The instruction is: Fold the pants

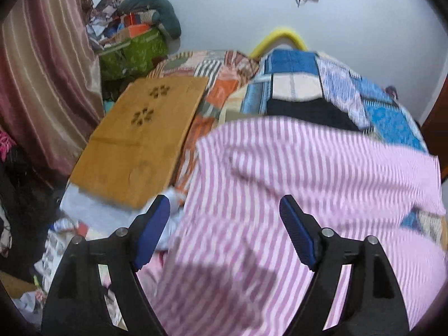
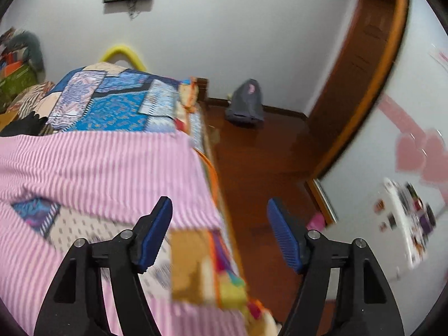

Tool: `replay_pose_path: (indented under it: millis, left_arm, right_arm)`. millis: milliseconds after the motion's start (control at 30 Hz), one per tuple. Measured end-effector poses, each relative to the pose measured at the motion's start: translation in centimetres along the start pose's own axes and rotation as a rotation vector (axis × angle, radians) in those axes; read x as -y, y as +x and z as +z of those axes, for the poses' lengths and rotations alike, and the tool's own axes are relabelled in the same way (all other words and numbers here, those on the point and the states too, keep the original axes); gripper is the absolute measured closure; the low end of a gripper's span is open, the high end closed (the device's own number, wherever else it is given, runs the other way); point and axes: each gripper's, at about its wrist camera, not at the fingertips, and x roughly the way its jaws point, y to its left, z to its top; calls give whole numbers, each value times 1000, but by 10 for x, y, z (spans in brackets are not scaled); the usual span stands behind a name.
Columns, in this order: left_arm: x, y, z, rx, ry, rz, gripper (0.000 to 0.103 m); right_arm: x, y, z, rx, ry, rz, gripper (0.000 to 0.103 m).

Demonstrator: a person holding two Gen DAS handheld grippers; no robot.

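curtain [image 1: 42,70]: far left, maroon stripes, with a pile of clutter in the corner past it. not part of the job.
cardboard sheet [image 1: 140,140]: lying flat on the left side of the bed, just beside the pants. might be touching the hem, too blurry to call.
left claw [image 1: 225,235]: spread wide, nothing between the blue pads. it hangs over the left part of the fabric, not pinching anything.
pants [image 1: 308,182]: pink and white stripes, spread across the near part of the bed on top of the patchwork quilt [image 1: 378,106]. a fold edge runs across the top, and a triangle of quilt peeks out between two layers on the right side.
right claw [image 2: 219,233]: also spread, empty. its left pad sits over the striped cloth and quilt, its right pad over the wooden floor [image 2: 252,168] past the bed edge.
bag [image 2: 246,103]: grey, on the floor by the wall, well apart from everything.
step: my read is one fold is laid down and both claws are free, so we're between folds.
next: looks like it calls for picking two fresh corners or an edge, pinching both layers together, then carrying them over evenly so the stripes line up. that exposed quilt triangle suggests the layers aren't square, so maybe tidy that first.
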Motion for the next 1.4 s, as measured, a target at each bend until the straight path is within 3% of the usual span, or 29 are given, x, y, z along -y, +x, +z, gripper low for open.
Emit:
replay_pose_path:
  millis: [267,467,533,600,700,800,900,1167,1233,1300,1400]
  left_arm:
    - [1,12,-87,-147,55,59,22]
    - [1,13,-130,-210,84,85,22]
    - [3,15,-136,-222,99,102,22]
    - [5,17,-140,-227,113,119,22]
    - [8,18,-143,-219,114,124,22]
    - [8,20,-142,-219,104,117,22]
    - [7,21,-141,-220,99,113,22]
    - [-17,2,-128,-170,32,117,22]
    - [-30,-3,-123,-157,-8,121,22]
    - [-46,-4,-118,-155,-56,129,22]
    - [-65,3,-120,-175,-127,112,22]
  right_arm:
    - [29,36,-101,-219,70,4,35]
    - [31,72,-159,-360,159,92,38]
    - [37,78,-165,-369,209,141,45]
    - [41,87,-164,-387,250,194,63]
    - [30,93,-160,-393,217,191,83]
    - [22,93,-158,-377,160,155,94]
    - [16,94,-158,-363,126,125,98]
    - [36,83,-148,-330,178,134,95]
    - [35,80,-145,-333,174,132,77]
    - [33,78,-145,-319,161,104,45]
    - [30,85,-147,-332,161,93,42]
